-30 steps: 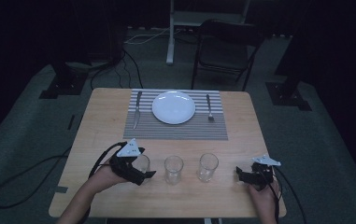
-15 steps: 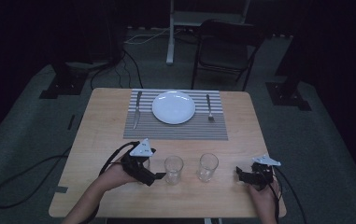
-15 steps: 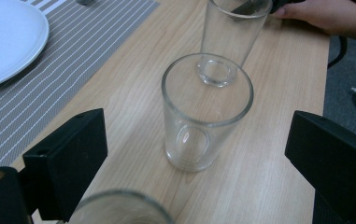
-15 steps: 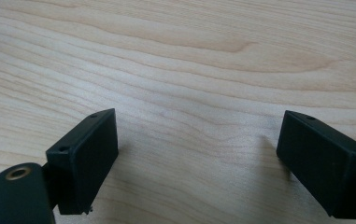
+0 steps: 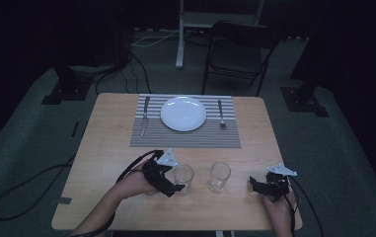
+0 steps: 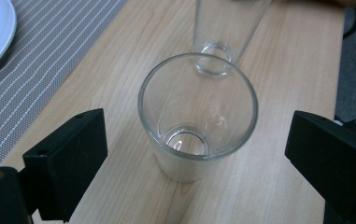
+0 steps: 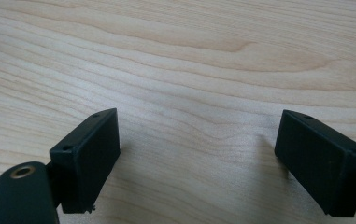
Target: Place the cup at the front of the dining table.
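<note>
And the left gripper (image 5: 174, 185) has slid rightward along the lower edge of the frame, away from its spot at lower left a second ago! The clear drinking glass it stood over there is gone from that place. Now its black fingers (image 6: 68, 156) stand wide on either side of the near clear glass tumbler (image 6: 197, 114), not touching, on the pale wooden tabletop (image 6: 283, 56).

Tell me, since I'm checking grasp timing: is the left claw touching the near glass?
Apart. The left gripper view shows bare table between each jaw of the left claw and the glass.
</note>
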The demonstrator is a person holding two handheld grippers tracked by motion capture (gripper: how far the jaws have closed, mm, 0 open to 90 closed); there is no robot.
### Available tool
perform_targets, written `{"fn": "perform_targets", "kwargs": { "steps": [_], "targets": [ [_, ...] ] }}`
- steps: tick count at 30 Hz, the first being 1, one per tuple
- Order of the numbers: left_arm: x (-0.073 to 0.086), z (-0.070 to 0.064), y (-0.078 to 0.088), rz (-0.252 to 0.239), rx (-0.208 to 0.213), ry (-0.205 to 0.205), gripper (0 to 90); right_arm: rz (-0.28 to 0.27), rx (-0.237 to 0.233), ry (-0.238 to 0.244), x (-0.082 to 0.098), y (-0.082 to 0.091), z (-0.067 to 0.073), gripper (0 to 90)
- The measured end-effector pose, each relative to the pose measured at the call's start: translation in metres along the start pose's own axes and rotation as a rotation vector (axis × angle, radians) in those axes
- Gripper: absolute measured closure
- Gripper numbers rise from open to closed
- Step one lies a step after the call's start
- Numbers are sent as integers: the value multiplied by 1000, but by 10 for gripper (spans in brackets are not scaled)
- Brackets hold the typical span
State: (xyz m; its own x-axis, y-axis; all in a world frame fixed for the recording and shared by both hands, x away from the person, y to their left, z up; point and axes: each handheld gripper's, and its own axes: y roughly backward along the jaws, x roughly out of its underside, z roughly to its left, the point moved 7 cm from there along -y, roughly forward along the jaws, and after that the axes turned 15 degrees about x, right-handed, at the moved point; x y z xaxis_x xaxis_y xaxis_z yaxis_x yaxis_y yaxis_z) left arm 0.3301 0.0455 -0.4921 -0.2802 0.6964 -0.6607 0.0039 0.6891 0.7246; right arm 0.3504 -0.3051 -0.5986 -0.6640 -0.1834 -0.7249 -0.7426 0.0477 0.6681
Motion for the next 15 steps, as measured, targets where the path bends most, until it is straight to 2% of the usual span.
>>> {"fn": "perform_targets", "kwargs": {
  "steps": [11,15],
  "targets": [
    [-11,0,-12,48,-2,2,62,0,0,0,0,0,0,138],
    [-13,1,-18,70,-3,21,62,0,0,0,0,0,0,138]
  ]
}}
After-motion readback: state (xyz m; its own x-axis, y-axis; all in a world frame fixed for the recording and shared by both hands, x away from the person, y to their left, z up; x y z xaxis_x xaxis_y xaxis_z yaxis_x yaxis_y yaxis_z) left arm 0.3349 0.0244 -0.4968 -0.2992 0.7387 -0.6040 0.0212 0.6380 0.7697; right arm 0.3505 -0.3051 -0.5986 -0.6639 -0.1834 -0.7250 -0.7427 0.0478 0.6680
